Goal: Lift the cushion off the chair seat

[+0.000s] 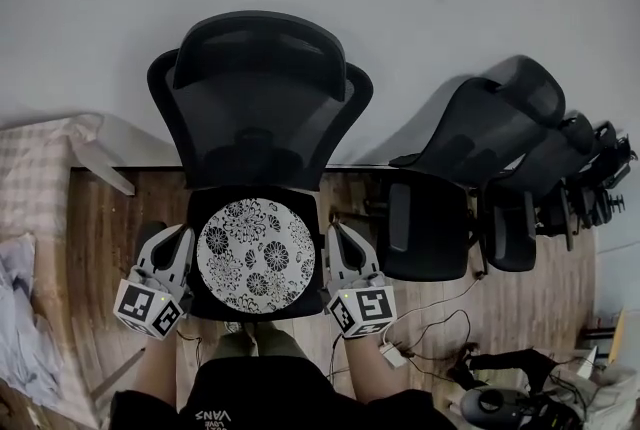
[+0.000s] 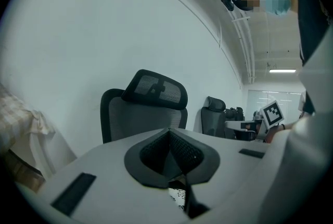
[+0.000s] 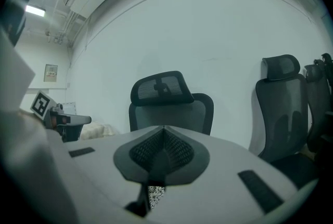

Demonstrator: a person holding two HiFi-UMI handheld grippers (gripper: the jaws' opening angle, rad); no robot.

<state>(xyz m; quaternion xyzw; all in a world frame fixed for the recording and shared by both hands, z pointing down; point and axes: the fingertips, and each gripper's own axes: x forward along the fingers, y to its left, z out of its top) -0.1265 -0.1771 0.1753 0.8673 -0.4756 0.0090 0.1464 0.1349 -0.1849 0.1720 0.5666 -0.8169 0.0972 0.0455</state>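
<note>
Left tool (image 1: 181, 238) and right tool (image 1: 335, 231) flank round floral cushion (image 1: 256, 256) on mesh chair (image 1: 260, 108)

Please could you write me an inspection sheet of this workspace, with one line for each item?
Surface: black chair seat, carrying only the cushion.
Job's things: round flowered cushion lies flat on the mesh chair.
Clutter: checked cloth at left; dark gear on the floor, lower right.
Grippers: left gripper and right gripper flank the cushion, both shut, holding nothing.
Cables: thin cables and white adapter on the floor.
Surroundings: white wall; black chairs at right.
</note>
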